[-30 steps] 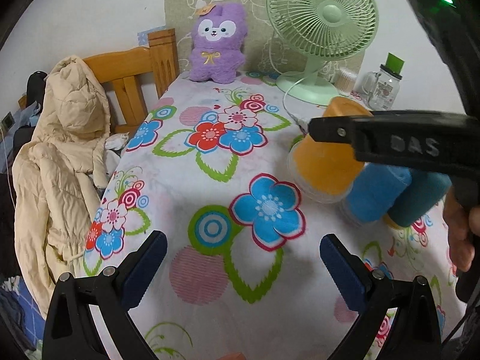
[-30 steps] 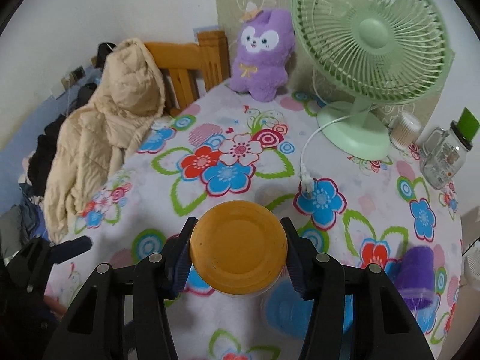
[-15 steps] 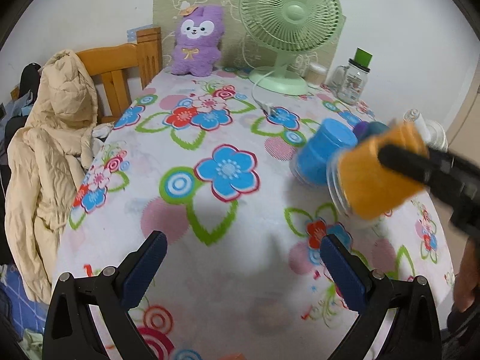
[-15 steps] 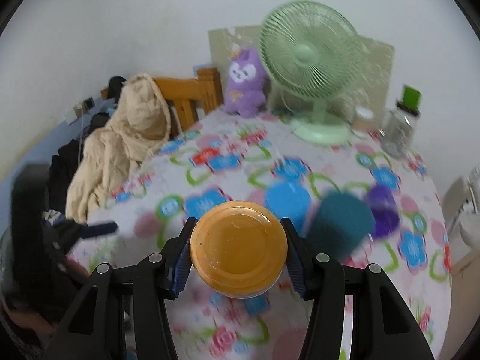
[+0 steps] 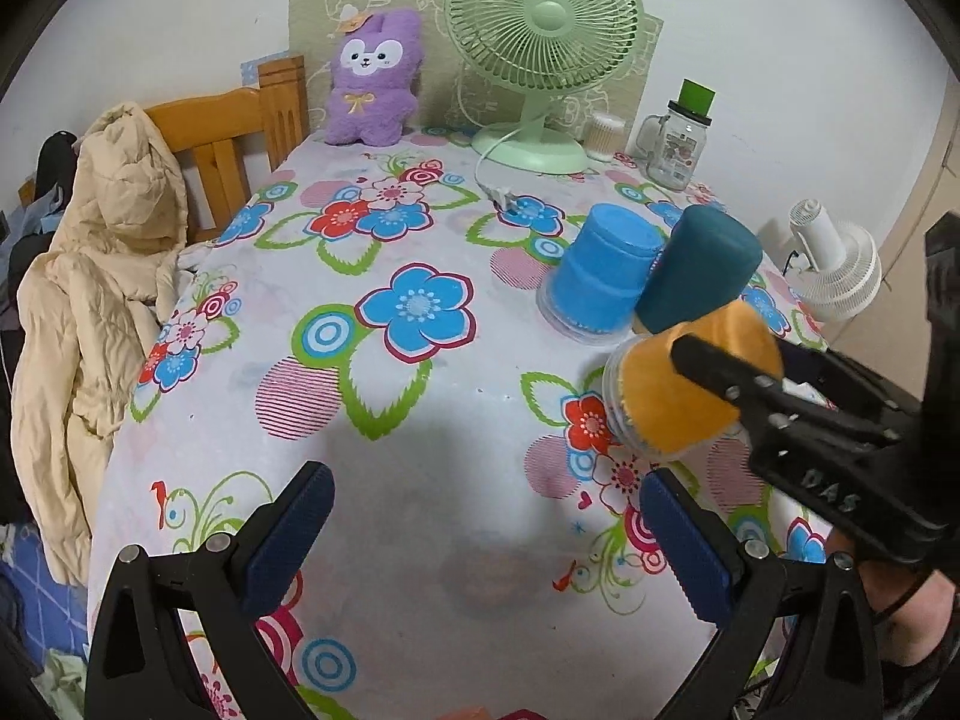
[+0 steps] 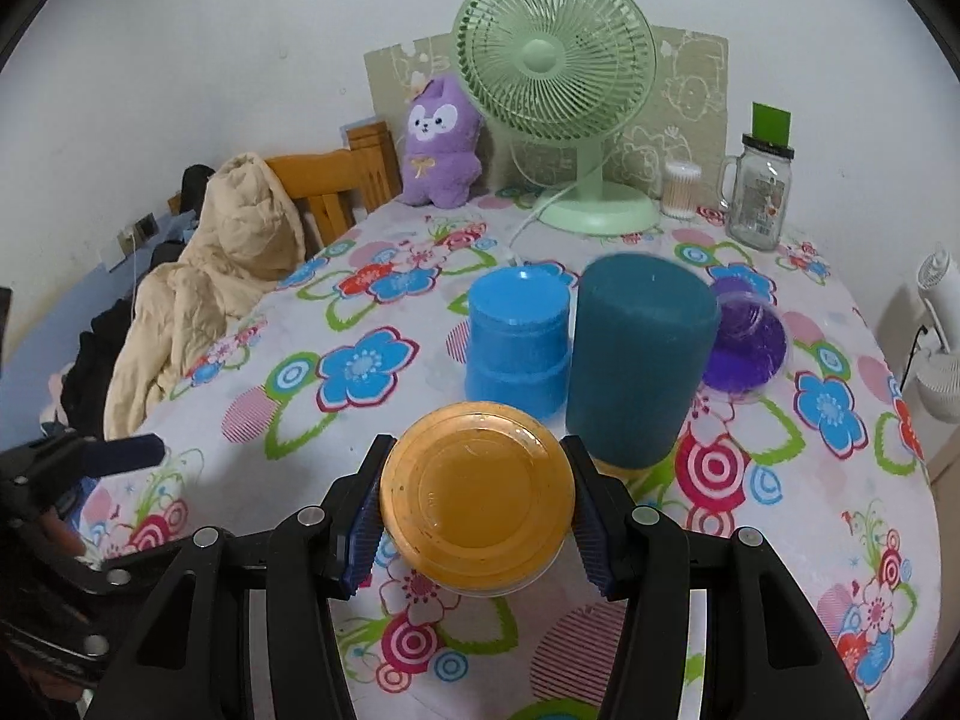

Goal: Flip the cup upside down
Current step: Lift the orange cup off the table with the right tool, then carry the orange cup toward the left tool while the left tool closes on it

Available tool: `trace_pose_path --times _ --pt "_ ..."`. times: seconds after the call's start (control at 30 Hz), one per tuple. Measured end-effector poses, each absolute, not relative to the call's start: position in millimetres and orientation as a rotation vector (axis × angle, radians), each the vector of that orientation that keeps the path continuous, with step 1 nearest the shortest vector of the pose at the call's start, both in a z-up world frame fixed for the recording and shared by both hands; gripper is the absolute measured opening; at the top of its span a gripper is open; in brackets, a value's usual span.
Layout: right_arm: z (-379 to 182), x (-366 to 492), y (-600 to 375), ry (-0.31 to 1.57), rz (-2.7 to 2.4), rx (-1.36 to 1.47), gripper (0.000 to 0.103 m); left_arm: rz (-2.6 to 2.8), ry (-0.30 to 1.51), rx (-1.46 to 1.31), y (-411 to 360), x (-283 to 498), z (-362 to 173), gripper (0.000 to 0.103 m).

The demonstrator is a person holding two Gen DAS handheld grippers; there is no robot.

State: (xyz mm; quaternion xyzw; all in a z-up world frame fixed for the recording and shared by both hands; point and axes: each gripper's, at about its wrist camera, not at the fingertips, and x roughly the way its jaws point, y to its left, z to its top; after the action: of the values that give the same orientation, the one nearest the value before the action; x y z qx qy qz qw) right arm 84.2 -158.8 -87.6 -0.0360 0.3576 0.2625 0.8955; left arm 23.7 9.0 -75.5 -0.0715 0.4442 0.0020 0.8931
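Right gripper (image 6: 477,504) clamps orange cup (image 6: 477,495); left gripper (image 5: 486,534) gapes empty; purple cup (image 6: 747,342) shows only rightward.

Both wrist views face the fan (image 5: 543,18) (image 6: 555,48) across the table (image 5: 420,480) (image 6: 810,510); the right sits nearer, sharing the cups.

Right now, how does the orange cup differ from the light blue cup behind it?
The orange cup is clamped in the right gripper, base toward the camera; the light blue cup stands free on the tablecloth. The orange cup looks plain-sided, while the light blue cup has a stepped band low down. Whether the orange cup touches the cloth is unclear. Both are base-up.
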Motion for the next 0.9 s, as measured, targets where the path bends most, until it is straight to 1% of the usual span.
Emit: trace_pose_path --times 0.63,0.73,0.8,0.9 --pt "-91.5 37.6 -196.5 0.756 0.51 -0.033 0.058 -0.038 0.935 -0.118 -14.8 22.5 -79.4 0.103" --pt "-91.2 34.8 -198.0 0.771 0.498 -0.036 0.061 -0.046 0.935 -0.108 -19.9 20.3 -78.6 0.103" --pt "-92.1 32.8 -199.7 0.78 0.479 -0.039 0.068 -0.049 0.933 -0.106 -22.6 18.6 -77.9 0.103" --pt "-94.4 31.6 -205.9 0.792 0.477 -0.021 0.071 -0.051 0.933 -0.102 -25.8 16.7 -76.8 0.103"
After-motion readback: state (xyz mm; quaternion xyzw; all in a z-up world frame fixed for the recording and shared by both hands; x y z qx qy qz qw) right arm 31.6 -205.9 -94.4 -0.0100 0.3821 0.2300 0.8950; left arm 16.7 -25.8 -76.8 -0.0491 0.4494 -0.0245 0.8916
